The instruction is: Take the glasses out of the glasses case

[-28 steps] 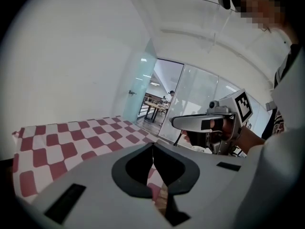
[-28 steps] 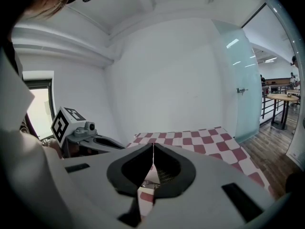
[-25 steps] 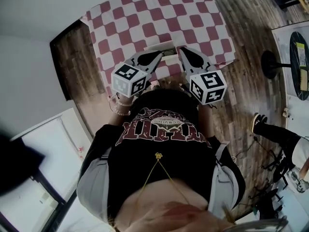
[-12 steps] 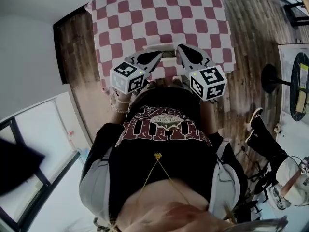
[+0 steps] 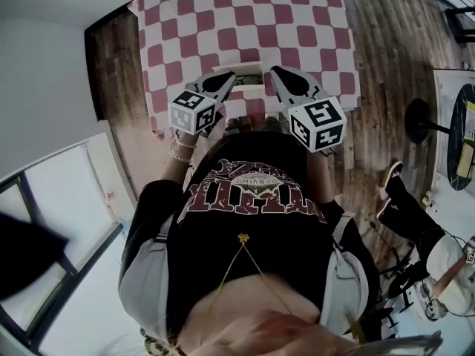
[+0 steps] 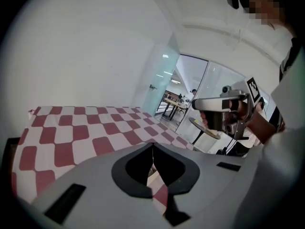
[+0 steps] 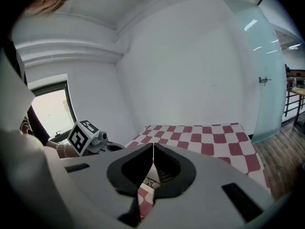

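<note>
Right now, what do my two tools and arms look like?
Left tool and right tool: grey wedge-shaped plastic shells, black-lined jaws, each carrying a white cube with black square markers. A beaded bracelet circles the left wrist.

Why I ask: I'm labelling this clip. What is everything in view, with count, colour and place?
tablecloth: one, red-and-white checked, on the table ahead
glasses case: one, pale, at the cloth's near edge, between the gripper tips; contents not discernible
floor: dark wood, around the table
pedestal base: one, black, on the floor at right
bystander's shoe: one, black with a white sole, lower right
glass door: one, frosted, beyond the table
T-shirt: one, black with print, on the person
bracelet: pale, on the left wrist
left gripper: one, grey, jaws together, left of the case
right gripper: one, grey, jaws together, right of the case
</note>
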Available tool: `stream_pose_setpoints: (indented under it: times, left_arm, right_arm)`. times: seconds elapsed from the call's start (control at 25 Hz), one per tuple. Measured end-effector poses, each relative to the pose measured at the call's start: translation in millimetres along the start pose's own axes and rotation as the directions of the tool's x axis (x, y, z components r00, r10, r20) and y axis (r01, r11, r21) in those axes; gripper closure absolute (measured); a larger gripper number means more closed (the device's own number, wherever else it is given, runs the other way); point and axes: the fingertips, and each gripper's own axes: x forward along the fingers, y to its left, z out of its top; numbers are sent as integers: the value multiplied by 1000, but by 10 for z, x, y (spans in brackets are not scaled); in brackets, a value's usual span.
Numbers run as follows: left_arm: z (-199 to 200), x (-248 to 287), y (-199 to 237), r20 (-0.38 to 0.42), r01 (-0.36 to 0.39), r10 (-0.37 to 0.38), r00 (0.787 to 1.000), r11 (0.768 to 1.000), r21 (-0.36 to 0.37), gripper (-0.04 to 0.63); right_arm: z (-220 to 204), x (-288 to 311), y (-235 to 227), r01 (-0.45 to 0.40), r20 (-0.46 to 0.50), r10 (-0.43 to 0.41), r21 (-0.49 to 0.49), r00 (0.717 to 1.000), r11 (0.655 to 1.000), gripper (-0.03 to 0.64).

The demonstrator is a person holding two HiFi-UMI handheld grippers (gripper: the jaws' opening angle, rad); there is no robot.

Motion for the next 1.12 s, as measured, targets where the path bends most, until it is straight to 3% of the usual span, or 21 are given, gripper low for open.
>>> stream_pose_setpoints:
  times: [0.44,0.76,0.88,1.12]
  left_arm:
    - [-423,274,211,-190,-5,18,982,998,70,585]
    - [-677,422,288,-323,28,34,946,982,185,584]
    - [-791,469,308,-381,47,58,923,964,261,584]
    - [-944,553,310,-494,123,120,861,894,431,538]
  right_arm:
    - [-184,-79,-171,14,-28,-13,32,1000,999,595]
    - [-226,-100,-247,25,-35,-23,40,999,999,595]
    - [-238,-136,-281,35,-35,-33,49,999,998,595]
    - [-303,-220,-341,61,-40,-59,70,997,996,595]
